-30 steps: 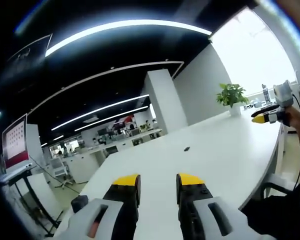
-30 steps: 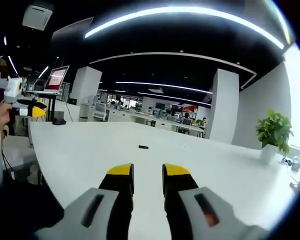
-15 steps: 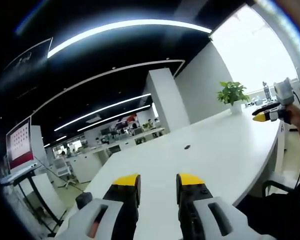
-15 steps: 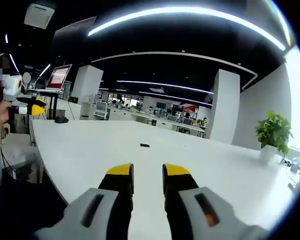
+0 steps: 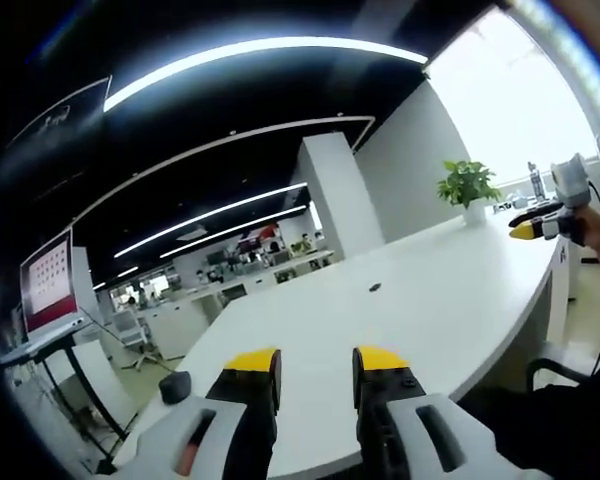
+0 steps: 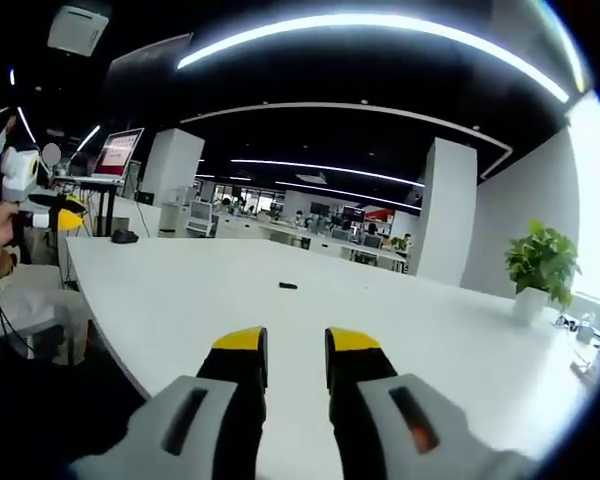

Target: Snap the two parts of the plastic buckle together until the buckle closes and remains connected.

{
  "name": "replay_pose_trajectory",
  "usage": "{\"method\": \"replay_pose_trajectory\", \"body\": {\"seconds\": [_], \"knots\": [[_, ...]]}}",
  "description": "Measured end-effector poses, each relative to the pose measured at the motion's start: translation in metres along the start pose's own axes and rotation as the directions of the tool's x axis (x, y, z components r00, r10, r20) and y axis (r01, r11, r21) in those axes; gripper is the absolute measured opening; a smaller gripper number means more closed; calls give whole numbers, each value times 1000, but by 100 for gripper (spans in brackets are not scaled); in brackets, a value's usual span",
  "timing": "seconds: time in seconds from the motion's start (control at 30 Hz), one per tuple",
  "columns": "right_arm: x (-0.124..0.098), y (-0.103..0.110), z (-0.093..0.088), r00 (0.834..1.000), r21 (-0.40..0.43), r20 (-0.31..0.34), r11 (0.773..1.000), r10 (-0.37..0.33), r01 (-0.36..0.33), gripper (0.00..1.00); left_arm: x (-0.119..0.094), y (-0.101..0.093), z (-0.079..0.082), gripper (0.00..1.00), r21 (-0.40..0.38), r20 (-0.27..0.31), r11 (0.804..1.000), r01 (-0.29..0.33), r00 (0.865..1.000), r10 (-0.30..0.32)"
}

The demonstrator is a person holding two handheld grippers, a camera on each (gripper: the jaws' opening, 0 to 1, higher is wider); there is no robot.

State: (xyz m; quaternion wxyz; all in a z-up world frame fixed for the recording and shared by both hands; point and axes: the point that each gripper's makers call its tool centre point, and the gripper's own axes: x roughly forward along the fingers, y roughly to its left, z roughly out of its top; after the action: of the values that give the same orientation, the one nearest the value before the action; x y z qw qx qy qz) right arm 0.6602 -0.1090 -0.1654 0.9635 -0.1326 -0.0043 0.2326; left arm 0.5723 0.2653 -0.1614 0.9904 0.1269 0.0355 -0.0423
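In the left gripper view, the left gripper point(image 5: 316, 362) hangs at 6 o'clock, fingers apart and bare, over the near edge of the white desk point(image 5: 450, 310). The right gripper point(image 6: 295, 343), fingers likewise parted, sits above that bare top. Well ahead at 12 o'clock lies the small dark buckle point(image 6: 288, 286), long axis crosswise; its facing cannot be told. Beyond stands a potted plant point(image 6: 541, 268).

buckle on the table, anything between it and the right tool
Nothing visible. The buckle lies as a small dark piece far out on the bare white table, ahead of the right tool, whose jaws stand apart and hold nothing. The potted plant stands off to the side.
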Motion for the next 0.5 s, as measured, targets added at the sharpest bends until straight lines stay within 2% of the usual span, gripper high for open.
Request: {"method": "replay_pose_trajectory", "body": {"seconds": [0.3,0.5], "knots": [[2,-3,-6,999,-3,-29,1000,-18,18,23,4,3,-15,28,-36,-24,999,-13,1000,12],[9,-9,9,998,-26,-14,997,-69,68,23,5,17,-18,28,-34,-31,999,-32,999,31]]}}
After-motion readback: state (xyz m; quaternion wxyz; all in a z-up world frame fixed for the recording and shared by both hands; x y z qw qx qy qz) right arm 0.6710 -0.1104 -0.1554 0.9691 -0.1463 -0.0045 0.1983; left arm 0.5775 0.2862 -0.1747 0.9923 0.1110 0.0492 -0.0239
